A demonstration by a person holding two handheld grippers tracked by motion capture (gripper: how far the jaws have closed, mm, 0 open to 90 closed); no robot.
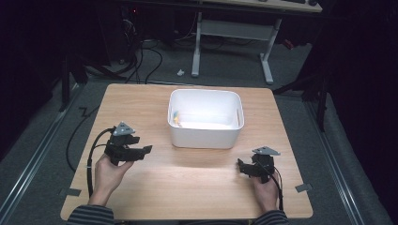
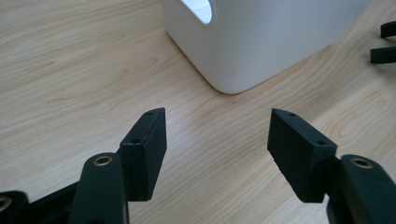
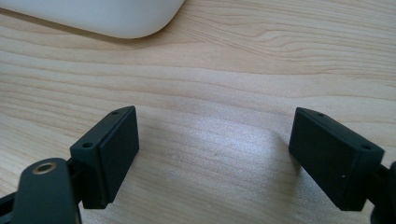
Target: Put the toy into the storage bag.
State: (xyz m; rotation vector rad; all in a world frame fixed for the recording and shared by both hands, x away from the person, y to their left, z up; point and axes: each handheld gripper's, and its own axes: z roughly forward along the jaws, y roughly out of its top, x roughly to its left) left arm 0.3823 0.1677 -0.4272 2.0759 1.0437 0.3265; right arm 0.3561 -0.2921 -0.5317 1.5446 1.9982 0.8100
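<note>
A white plastic bin stands at the middle of the wooden table, with a small yellow and blue item inside at its left wall. My left gripper rests on the table left of the bin, held by a hand, jaws open and nothing between them; its own view shows the open gripper facing the bin's corner. My right gripper sits at the front right, open and holding nothing. In its own view the open gripper hovers over bare wood, the bin's edge above.
In the left gripper view the other gripper's jaw tips show at the far right. Behind the table stands a white desk frame, with cables on the grey floor. The table's front edge lies close to the person's striped sleeves.
</note>
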